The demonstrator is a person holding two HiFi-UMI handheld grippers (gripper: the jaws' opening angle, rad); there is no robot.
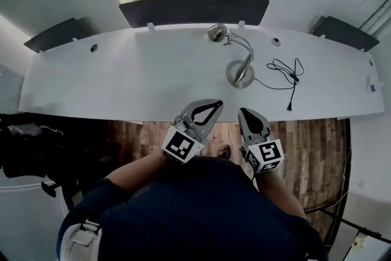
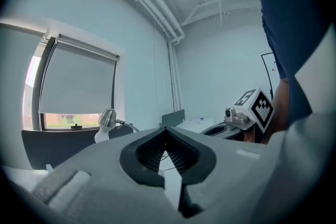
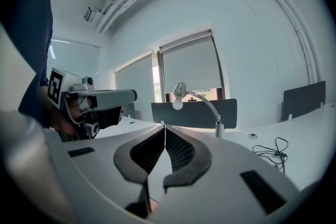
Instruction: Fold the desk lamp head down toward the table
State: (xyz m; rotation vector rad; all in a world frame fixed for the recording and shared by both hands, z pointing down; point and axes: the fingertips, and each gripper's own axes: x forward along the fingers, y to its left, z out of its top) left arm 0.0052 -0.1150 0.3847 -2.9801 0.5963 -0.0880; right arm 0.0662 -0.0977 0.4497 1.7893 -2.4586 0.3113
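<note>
The desk lamp stands on the white desk, with a round chrome base, a curved gooseneck and a chrome head raised near the desk's back edge. In the left gripper view the lamp head shows far off to the left. The right gripper view has the lamp head and its white bulb up high, straight ahead. My left gripper and right gripper hover side by side at the desk's front edge, well short of the lamp. Both are shut with nothing between the jaws.
A black power cable lies coiled on the desk, right of the lamp base. Dark divider panels stand along the desk's back edge under a window. Small grommet holes dot the desktop. Wood floor shows below the front edge.
</note>
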